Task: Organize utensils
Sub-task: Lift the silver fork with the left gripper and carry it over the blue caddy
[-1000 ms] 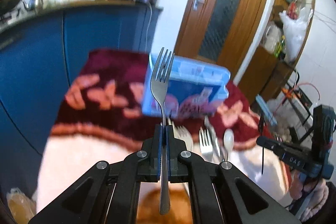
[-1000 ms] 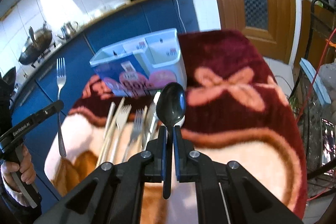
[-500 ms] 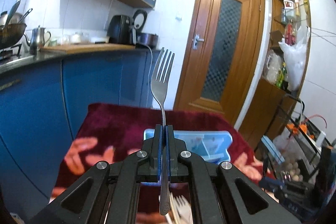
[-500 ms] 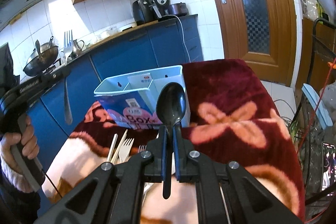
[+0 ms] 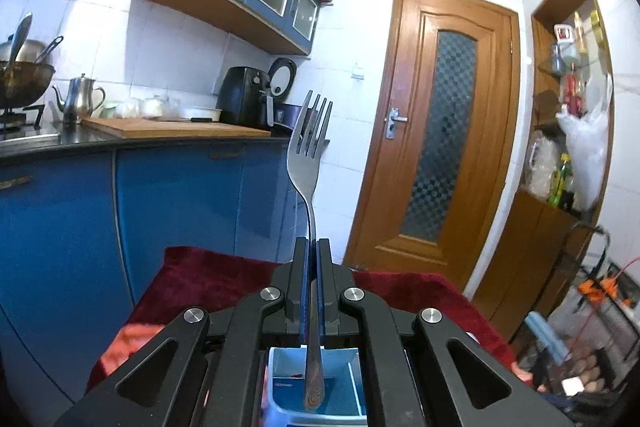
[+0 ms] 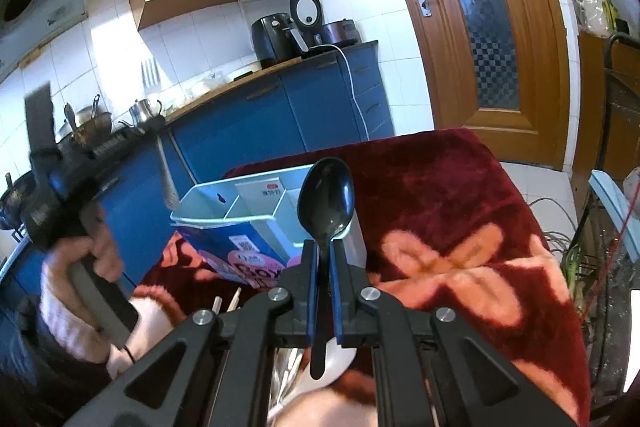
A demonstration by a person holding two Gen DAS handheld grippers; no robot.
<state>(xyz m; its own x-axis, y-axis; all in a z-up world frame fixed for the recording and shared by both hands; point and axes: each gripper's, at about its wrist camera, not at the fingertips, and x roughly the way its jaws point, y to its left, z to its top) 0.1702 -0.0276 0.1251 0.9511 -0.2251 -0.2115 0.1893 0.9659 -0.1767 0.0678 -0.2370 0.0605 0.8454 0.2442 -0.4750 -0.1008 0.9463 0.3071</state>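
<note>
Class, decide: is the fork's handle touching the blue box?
Cannot tell. In the right wrist view the fork handle tip overlaps the blue box rim, blurred; the left wrist view shows no clear gap.

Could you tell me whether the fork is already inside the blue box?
Not yet: the left claw holds the fork above the box.

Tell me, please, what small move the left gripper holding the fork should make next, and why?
Probably lower it straight down. The left gripper is shut on the fork, tines up, and the handle end hangs just over an open compartment of the blue organizer box. The right gripper holds a black spoon and can wait.
</note>
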